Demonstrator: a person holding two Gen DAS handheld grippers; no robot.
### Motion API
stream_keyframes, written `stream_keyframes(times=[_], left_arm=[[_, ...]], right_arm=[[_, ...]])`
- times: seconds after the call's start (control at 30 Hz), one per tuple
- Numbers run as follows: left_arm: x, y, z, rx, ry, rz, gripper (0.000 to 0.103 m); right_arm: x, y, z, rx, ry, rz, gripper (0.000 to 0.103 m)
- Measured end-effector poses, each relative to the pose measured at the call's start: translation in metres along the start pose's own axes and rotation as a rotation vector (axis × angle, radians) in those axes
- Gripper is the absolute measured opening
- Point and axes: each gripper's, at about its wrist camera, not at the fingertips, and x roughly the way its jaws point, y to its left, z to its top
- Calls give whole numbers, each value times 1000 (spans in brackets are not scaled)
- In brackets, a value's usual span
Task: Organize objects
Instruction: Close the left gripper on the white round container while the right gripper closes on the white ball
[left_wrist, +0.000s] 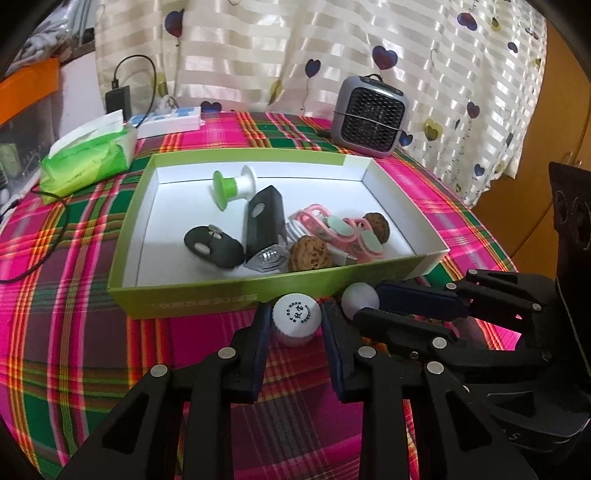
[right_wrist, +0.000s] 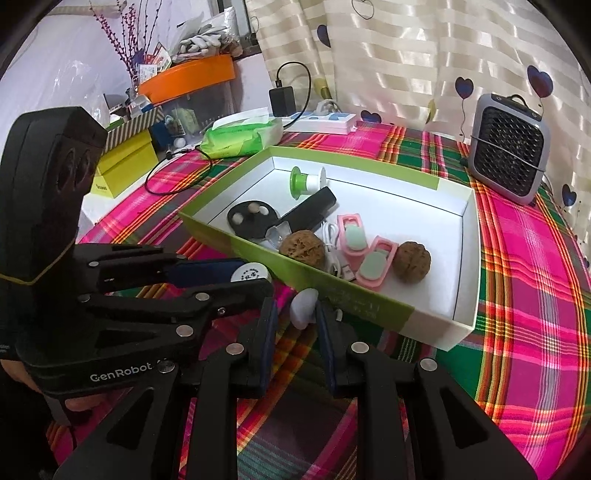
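A green box (left_wrist: 207, 291) (right_wrist: 461, 328) with a white inside stands on the plaid cloth. It holds a green and white spool (left_wrist: 231, 184), black pieces (left_wrist: 212, 245), pink clips (left_wrist: 340, 230) and two walnuts (left_wrist: 304, 254) (right_wrist: 412, 262). My left gripper (left_wrist: 295, 317) is shut on a white printed ping-pong ball (left_wrist: 296, 314) (right_wrist: 249, 275) just before the box's near wall. My right gripper (right_wrist: 297, 314) is shut on a plain white ball (right_wrist: 303, 308) (left_wrist: 360, 297) beside it, at the same wall.
A grey mini fan (left_wrist: 369, 110) (right_wrist: 508, 147) stands behind the box. A green tissue pack (left_wrist: 86, 158), a white power strip (left_wrist: 168, 120) and a black charger (left_wrist: 118, 98) with its cable lie at the back left. Yellow and orange containers (right_wrist: 184, 79) stand beyond the table.
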Motion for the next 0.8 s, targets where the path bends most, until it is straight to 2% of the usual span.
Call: stream_keyframes(times=[0.17,0.3,0.4,0.8], left_arm=[[-1,1,-1,5,0,16,26],[-2,0,-2,12,-2,17,26],[-2,-1,-2,14,-3,19,26],[-12,-2,-2,30,-26,10,26]], right_arm=[[4,2,1,-11,20,-36,22],[4,5,1,-25,21,-51,17],[3,6,1,-35,14,-54,13],[-4,11,0,-49,-17,-45,11]])
